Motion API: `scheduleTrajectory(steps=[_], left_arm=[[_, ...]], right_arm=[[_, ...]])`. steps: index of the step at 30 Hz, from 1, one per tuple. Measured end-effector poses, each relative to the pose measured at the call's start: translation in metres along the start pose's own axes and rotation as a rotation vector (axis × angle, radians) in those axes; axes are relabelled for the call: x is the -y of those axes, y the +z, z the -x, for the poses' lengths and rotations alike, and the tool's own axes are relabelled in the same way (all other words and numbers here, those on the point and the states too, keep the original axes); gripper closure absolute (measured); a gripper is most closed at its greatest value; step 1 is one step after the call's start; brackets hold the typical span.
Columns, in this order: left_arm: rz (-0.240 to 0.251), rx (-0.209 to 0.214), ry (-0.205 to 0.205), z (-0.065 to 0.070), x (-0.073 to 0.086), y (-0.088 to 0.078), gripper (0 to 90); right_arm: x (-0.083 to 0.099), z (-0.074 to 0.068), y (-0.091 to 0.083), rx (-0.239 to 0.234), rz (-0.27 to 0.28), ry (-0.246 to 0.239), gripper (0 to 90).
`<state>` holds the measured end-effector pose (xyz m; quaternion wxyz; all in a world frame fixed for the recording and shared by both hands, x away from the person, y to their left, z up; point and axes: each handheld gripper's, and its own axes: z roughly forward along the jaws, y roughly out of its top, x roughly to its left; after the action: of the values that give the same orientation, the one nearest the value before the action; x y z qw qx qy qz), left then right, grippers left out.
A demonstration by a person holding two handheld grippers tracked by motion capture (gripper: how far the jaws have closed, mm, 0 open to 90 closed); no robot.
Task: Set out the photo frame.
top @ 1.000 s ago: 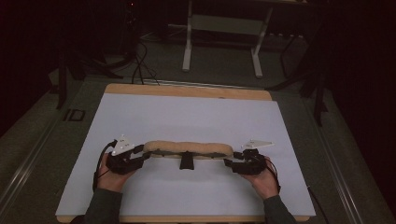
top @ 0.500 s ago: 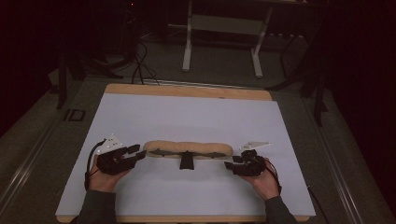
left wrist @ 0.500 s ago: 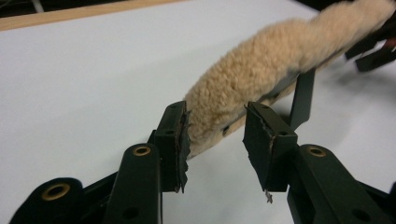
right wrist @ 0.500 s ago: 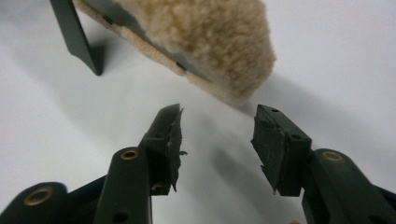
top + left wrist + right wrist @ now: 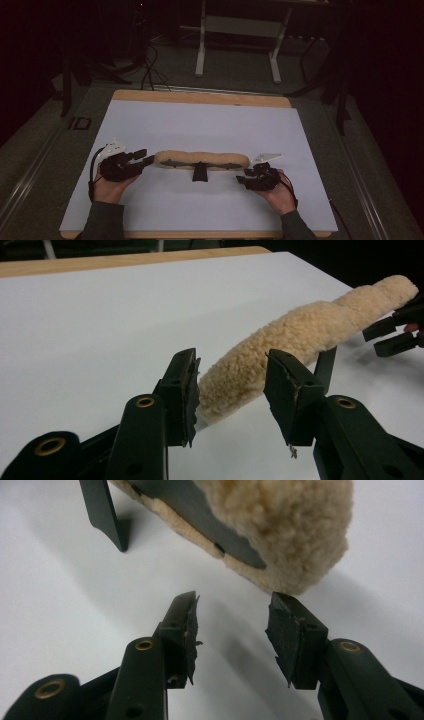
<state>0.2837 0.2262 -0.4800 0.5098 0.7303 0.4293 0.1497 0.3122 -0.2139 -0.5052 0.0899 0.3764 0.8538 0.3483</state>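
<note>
Fleecy and tan, the long sheepskin-like strap pad [image 5: 202, 159] lies crosswise on the white table sheet [image 5: 210, 125], its left end between the left gripper's [image 5: 231, 380] parted jaws, which have just been opening, its right end just ahead of the empty right gripper [image 5: 232, 625], whose jaws have just been closing.

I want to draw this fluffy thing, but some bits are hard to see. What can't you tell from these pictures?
- Long tan fleece pad with a black strap: in the left gripper view, its far end runs to the picture's right edge; in the right gripper view, the top edge cuts it off.
- Black tab under its middle: too small in the high view to identify.
- Room beyond the white table sheet: too dark.
- Left gripper fingers: whether they press the fleece is unclear.
</note>
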Motion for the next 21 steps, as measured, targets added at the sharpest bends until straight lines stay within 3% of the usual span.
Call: scheduleTrajectory(steps=[6,9,15,21], left_arm=[[0.013,-0.038,-0.029,-0.005,-0.002,0.003,56.9],[0.039,-0.072,-0.046,-0.008,-0.001,0.003,61.2],[0.032,-0.1,-0.027,-0.011,0.0,0.007,66.2],[-0.025,-0.118,0.019,-0.008,0.001,0.02,70.4]], right_arm=[[-0.001,-0.008,0.005,-0.004,0.014,-0.017,57.6],[-0.002,-0.011,0.006,0.007,0.026,-0.028,58.8],[-0.002,-0.018,0.008,0.052,0.078,-0.033,59.8],[-0.003,-0.023,0.009,0.064,0.102,-0.044,62.9]])
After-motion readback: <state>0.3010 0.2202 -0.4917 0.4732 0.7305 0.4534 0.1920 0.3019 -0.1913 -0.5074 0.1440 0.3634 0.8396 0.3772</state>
